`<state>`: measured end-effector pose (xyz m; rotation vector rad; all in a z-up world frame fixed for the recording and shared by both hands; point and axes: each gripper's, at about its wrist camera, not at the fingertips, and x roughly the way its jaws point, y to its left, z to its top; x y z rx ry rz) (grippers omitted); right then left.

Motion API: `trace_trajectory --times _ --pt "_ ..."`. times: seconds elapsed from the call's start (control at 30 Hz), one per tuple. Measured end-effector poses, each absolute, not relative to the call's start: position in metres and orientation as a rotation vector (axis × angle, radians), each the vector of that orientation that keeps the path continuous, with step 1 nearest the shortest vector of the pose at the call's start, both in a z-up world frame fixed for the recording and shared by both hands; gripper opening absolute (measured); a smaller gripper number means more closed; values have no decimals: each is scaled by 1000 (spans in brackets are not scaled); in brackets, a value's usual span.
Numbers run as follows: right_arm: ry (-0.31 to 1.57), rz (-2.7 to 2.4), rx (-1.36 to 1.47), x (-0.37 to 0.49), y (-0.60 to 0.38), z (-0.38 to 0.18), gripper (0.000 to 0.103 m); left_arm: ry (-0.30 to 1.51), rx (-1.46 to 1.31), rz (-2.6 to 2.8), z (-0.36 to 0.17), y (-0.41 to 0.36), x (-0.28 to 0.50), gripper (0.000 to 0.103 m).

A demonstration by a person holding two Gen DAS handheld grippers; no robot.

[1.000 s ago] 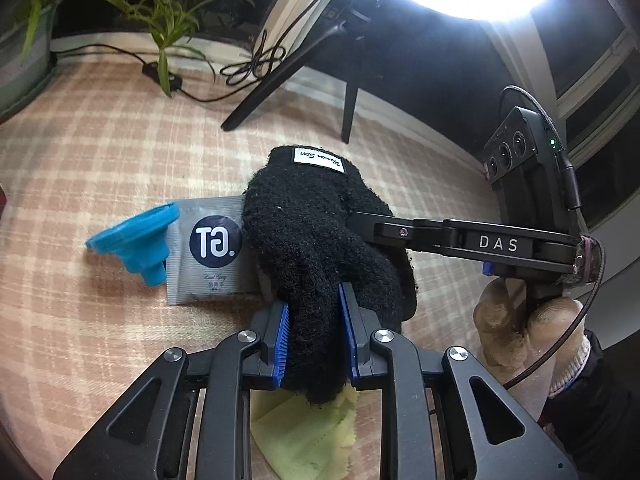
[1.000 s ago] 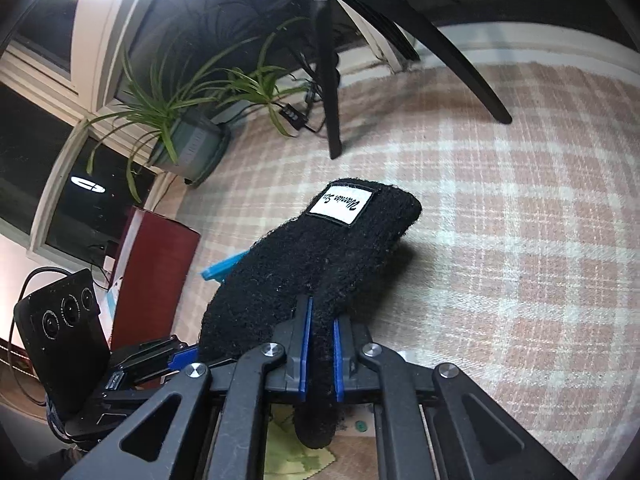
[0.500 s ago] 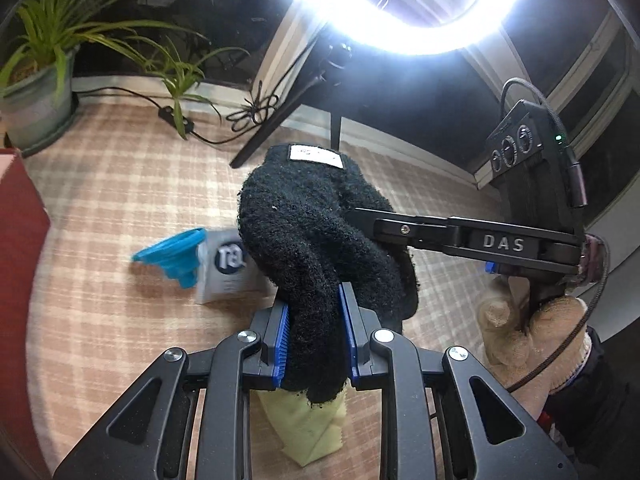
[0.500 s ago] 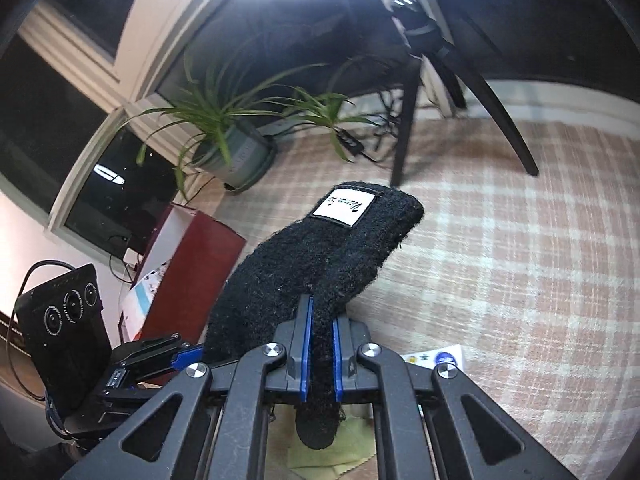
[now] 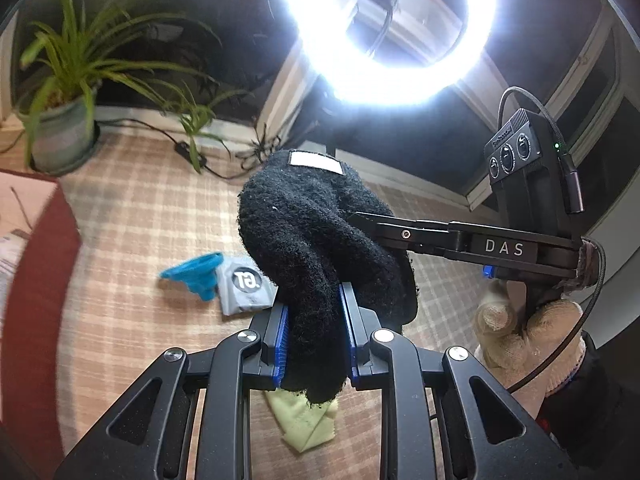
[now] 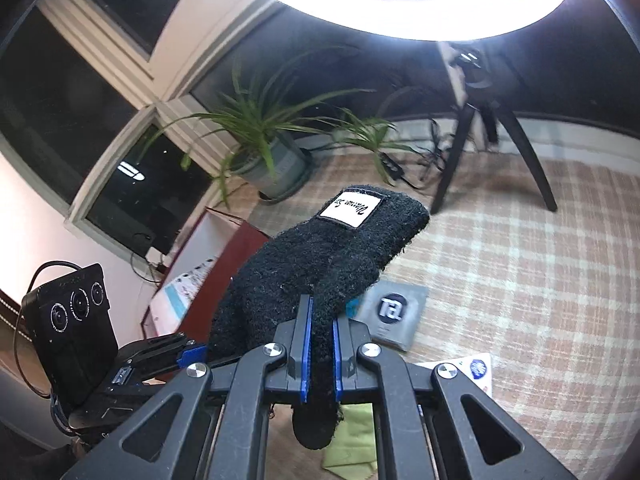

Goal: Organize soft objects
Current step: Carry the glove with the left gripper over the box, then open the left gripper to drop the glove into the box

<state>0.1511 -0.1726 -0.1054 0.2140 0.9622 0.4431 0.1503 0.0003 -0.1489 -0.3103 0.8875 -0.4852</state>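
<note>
Left wrist view shows your left tongs point(image 5: 314, 344) pinching one end of the fuzzy black glove point(image 5: 308, 232). Your right tongs point(image 6: 320, 350) squeeze another part tight. So you hold the glove up in the air with both, above the checked tabletop point(image 5: 132, 208). Below it lie a blue funnel point(image 5: 196, 274), a grey packet point(image 5: 246, 286) and a yellow-green cloth point(image 5: 304, 426). I think the soft glove could slip out if you pull your hands apart.
</note>
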Motion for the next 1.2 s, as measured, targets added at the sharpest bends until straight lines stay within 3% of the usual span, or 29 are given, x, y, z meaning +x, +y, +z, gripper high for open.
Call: trace_trajectory --times 0.57,1.2 --pt "944 658 97 163 -19 -91 8 781 -343 -268 -102 117 96 21" --pt "1067 750 -44 209 121 -163 8 858 -350 31 -126 239 85 21"
